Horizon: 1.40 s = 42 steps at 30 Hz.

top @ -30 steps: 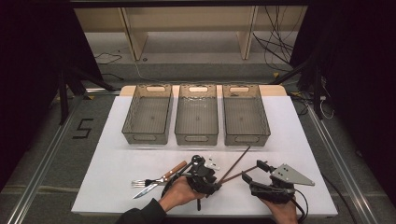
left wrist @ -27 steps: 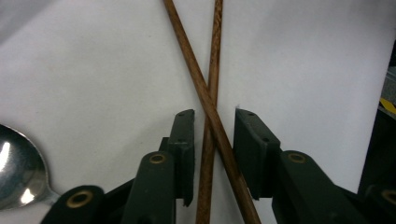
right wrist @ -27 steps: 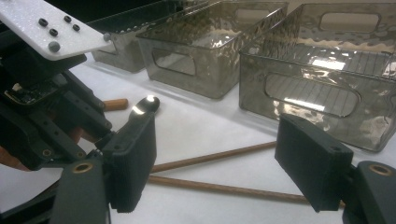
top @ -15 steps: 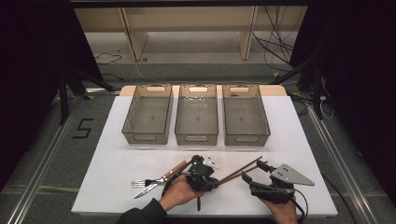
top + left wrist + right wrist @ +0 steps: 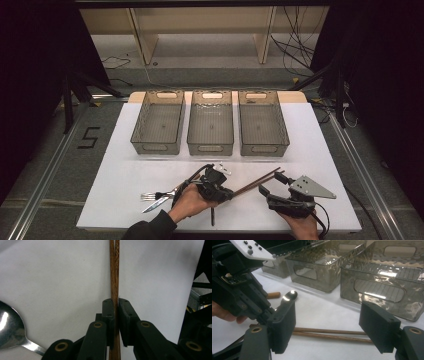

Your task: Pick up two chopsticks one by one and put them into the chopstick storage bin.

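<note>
A pair of brown wooden chopsticks (image 5: 260, 181) lies low over the white table near its front edge. My left gripper (image 5: 231, 194) is shut on their near end. In the left gripper view the chopsticks (image 5: 114, 270) run straight out between the pressed pads of the left gripper (image 5: 116, 305). My right gripper (image 5: 271, 186) stands open just right of the sticks' far end. In the right gripper view the chopsticks (image 5: 332, 333) lie crosswise on the table beyond the wide-apart jaws of the right gripper (image 5: 327, 311), which hold nothing.
Three smoky clear bins (image 5: 150, 147) (image 5: 210, 148) (image 5: 263, 149) stand in a row at mid table. A fork and knife (image 5: 155, 196) lie left of my left hand. A spoon (image 5: 10, 327) and a wooden handle (image 5: 273, 295) lie near the left gripper.
The left gripper's jaws have closed onto the chopsticks. The sticks' far end has swung right and down toward the right gripper. The right gripper has stayed put.
</note>
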Motion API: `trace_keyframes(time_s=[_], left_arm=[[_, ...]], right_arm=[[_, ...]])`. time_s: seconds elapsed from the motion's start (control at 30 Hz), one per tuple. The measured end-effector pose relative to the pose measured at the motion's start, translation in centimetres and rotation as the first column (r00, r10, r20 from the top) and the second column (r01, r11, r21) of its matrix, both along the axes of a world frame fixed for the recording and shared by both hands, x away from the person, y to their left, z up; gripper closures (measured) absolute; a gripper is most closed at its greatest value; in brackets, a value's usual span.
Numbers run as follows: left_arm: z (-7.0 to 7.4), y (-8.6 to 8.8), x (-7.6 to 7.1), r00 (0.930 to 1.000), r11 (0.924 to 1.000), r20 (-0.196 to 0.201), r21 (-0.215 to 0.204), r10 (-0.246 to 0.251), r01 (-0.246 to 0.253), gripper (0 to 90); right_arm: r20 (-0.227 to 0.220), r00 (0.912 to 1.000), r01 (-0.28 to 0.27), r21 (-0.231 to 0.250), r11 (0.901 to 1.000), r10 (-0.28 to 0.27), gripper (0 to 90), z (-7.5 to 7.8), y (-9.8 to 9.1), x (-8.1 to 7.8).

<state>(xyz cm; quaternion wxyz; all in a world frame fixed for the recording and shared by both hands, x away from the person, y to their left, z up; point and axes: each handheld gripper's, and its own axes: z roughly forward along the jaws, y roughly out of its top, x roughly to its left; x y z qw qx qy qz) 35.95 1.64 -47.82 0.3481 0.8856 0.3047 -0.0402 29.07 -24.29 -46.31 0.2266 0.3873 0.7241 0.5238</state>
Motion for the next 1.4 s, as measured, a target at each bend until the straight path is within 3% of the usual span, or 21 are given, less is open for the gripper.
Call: trace_keyframes(time_s=[0.5, 0.9, 1.03, 1.4], left_arm=[[-0.25, -0.07, 0.31, 0.999, 0.9996, -0.037, 0.018, -0.023, 0.024, 82.6], [-0.19, -0.13, 0.32, 0.999, 0.9996, -0.04, 0.015, -0.022, 0.023, 81.1], [-0.16, -0.18, 0.31, 0.999, 0.9989, -0.032, 0.036, -0.03, 0.031, 82.9], [0.5, 0.15, 0.27, 0.9995, 0.9995, -0.018, 0.016, -0.027, 0.027, 83.7]], right_arm=[[-0.004, 1.0, -0.005, -0.003, 1.0, 0.005, 30.0, -0.09, 0.05, 0.07], [-0.005, 1.0, -0.006, -0.003, 1.0, 0.006, 30.0, -0.1, 0.09, 0.06], [-0.005, 1.0, -0.006, -0.004, 1.0, 0.006, 30.0, -0.1, 0.08, 0.07], [-0.005, 1.0, -0.006, -0.004, 1.0, 0.006, 30.0, -0.09, 0.08, 0.06]])
